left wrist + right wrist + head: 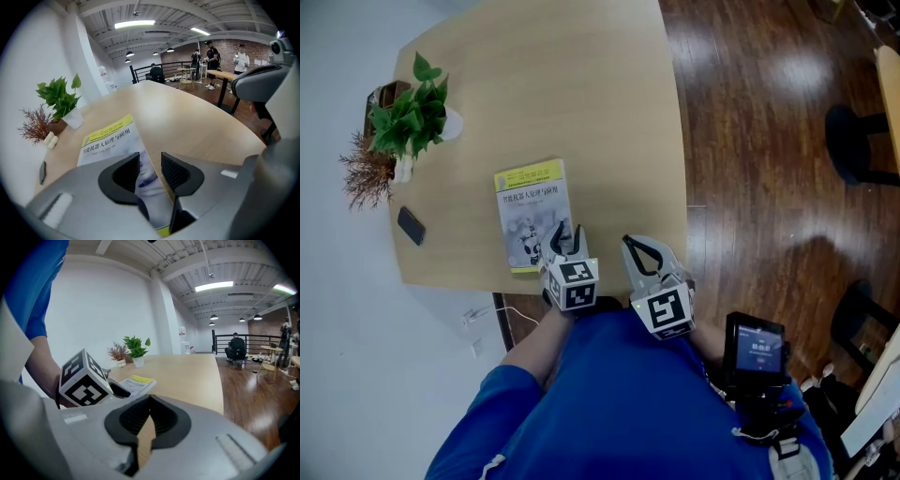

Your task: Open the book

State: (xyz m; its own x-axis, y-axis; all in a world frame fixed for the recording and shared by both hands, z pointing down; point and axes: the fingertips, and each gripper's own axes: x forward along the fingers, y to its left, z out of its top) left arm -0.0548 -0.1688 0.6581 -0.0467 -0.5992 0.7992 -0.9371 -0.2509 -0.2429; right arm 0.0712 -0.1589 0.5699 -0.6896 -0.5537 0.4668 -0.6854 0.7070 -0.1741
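Right now the book (530, 211) lies shut and flat on the wooden table (581, 84), close to the near edge. The left gripper (565, 231) tips down over the book's near right corner. Its two jaws are spread wide, and the book's right edge runs between them (they do not squeeze it). The right gripper (630, 244) sits just beside the left one, on its right, and points more forward over the table's near edge. Its jaws are pressed together at the tips, with nothing in them. A green plant (412, 117) and a dark phone (411, 225) sit by the table's left side, away from both grippers.
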